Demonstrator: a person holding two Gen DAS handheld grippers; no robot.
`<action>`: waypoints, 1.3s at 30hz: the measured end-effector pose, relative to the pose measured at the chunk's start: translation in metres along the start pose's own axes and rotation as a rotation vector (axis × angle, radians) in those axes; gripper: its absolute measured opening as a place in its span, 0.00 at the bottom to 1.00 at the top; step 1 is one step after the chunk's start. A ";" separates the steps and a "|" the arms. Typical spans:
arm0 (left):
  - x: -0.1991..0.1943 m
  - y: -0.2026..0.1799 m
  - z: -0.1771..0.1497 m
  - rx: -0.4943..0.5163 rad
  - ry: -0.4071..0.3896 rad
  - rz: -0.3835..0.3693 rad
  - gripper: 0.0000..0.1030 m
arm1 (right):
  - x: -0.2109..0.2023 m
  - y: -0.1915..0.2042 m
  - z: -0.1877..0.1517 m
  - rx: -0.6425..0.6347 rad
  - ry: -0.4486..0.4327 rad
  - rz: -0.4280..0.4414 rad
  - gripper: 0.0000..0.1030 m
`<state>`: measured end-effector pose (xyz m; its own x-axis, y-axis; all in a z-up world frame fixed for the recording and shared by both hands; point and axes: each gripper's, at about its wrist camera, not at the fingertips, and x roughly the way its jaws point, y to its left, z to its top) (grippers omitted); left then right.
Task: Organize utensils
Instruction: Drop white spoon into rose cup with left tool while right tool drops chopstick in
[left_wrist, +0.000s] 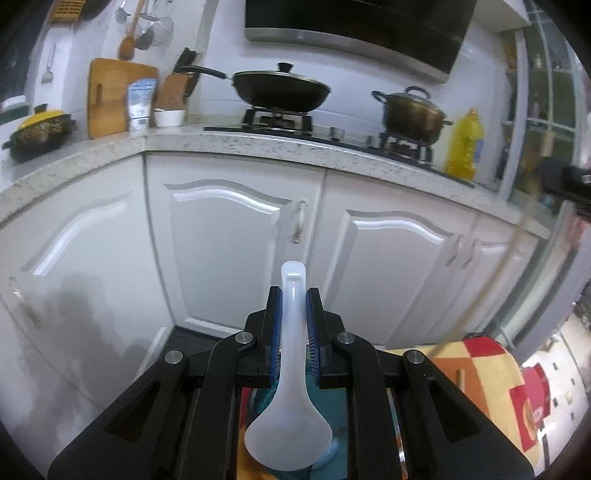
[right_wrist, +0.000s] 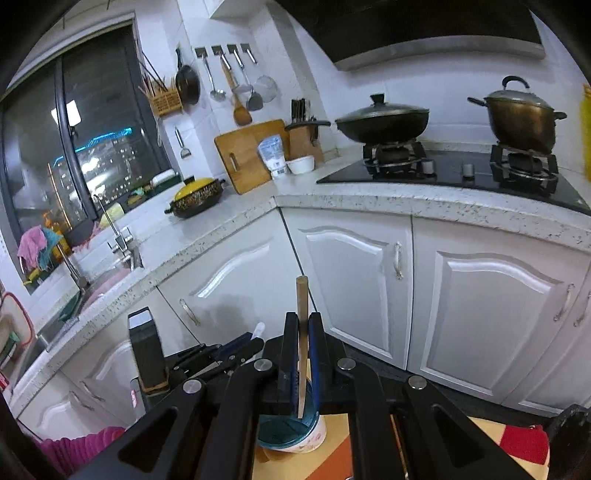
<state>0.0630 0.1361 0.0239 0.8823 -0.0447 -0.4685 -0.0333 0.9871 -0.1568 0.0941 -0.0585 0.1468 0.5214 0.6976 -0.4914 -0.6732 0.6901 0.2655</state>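
Here we are mid-carry, each hand with one utensil. Our left gripper (left_wrist: 294, 314) is clamped on the neck of a white plastic spoon (left_wrist: 290, 387), bowl hanging back toward the camera, handle tip poking forward past the pads. Our right gripper (right_wrist: 303, 332) is pressed together on a thin wooden stick (right_wrist: 301, 347), probably a chopstick, which stands nearly upright between the pads with its lower end just above a teal-lined cup (right_wrist: 291, 430).

We judge the step to be dropping both utensils into that cup. The stick already seems lined up over the mouth, so the next move calls for lowering it until the tip is inside the rim, then letting the pads part. The spoon needs more care: its bowl sits low and behind the pads, so we would bring it over the cup and lower it bowl first.

The right wrist view shows the cup whole, standing on a patterned cloth (right_wrist: 524, 441), and also our other gripper off to the left with the spoon's handle tip showing. The left wrist view gives only a teal glimpse beneath the spoon, so we cannot tell from it how the spoon lines up with the cup, but it alone shows how the pads sit on the spoon.
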 end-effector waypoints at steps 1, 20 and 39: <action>0.001 0.000 -0.002 0.010 -0.006 -0.013 0.11 | 0.009 0.001 -0.003 -0.001 0.013 -0.004 0.05; 0.025 0.017 -0.009 0.050 0.049 -0.283 0.11 | 0.066 -0.003 -0.027 0.005 0.119 -0.022 0.05; 0.000 0.031 -0.045 -0.070 0.149 -0.252 0.41 | 0.103 -0.030 -0.058 0.139 0.228 0.008 0.08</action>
<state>0.0405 0.1597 -0.0204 0.7883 -0.3138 -0.5293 0.1406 0.9293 -0.3415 0.1377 -0.0184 0.0399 0.3742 0.6531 -0.6584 -0.5906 0.7152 0.3738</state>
